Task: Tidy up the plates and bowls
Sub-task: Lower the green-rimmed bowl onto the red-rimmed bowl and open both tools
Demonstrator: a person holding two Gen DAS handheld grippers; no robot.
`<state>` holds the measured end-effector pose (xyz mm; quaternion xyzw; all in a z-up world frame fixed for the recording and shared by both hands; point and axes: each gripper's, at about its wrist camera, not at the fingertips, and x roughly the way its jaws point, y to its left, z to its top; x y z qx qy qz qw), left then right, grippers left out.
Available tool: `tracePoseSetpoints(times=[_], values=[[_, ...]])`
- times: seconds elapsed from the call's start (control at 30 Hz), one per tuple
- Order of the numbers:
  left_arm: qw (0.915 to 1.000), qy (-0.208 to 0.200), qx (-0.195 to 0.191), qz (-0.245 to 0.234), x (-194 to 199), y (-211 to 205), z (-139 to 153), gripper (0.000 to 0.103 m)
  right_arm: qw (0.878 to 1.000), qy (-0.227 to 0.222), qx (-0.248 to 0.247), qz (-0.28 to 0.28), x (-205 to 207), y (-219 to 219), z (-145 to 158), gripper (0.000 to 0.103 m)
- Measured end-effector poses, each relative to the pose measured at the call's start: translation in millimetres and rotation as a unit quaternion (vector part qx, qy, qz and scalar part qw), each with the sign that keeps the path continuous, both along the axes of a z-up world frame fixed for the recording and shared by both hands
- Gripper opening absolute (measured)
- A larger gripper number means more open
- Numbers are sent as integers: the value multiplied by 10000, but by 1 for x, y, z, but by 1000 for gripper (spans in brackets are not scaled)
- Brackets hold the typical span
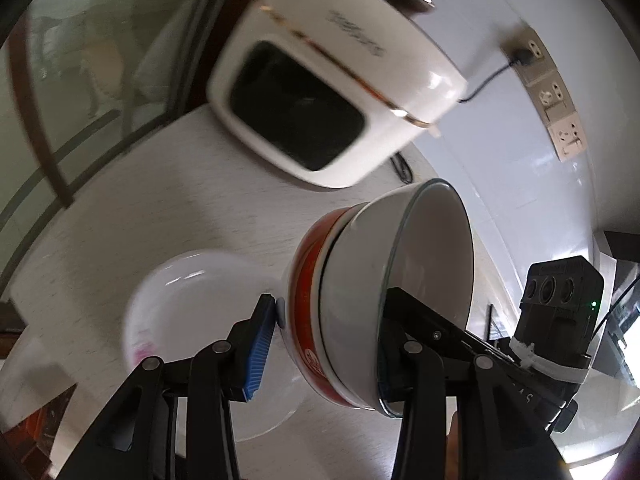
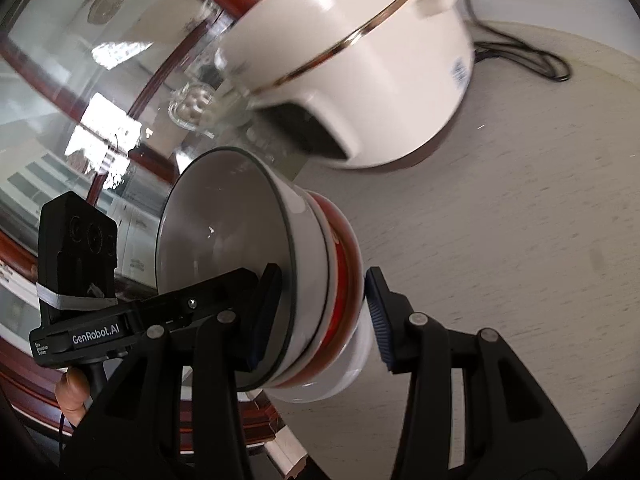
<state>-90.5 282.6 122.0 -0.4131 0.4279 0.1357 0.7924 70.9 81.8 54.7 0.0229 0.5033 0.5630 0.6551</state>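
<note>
A stack of nested bowls, a white bowl inside a red-banded bowl, hangs tilted above the table between both grippers. My left gripper is shut on the stack, one blue pad on the base, the other finger inside the rim. My right gripper is shut on the same stack, left finger inside the white bowl, right pad on the red bowl's base. A white plate lies on the table below the stack.
A white rice cooker stands on the light round table, its cord running to wall sockets. A glass cabinet with dark red wooden frame stands beside the table edge.
</note>
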Motion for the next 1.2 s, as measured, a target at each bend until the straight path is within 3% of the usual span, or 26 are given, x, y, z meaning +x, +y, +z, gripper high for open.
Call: tracePoseSetpoints(times=[0.4,0.77,0.83,1.0,1.1,1.2], values=[[9990,224,-135,366,-42,20,-38,43,9985,203,-316,407,-29,40,-40,47],[9995,231,-39,198,-50,18,-37,48,9979,251,-292,512,-31,38,-41,46],[9996,241,48,141,-50,16,-35,51,9980,217,-291,520,-31,39,-39,46],[9955,62,912,265,-57,13,-2,55,9984,-354,-340,297,-31,31,-26,59],[9916,-38,1240,378,-58,16,11,55,9967,-759,-237,132,-33,26,-12,61],[9918,-2,1213,399,-56,18,10,55,9944,-1030,-226,87,-38,24,-5,61]])
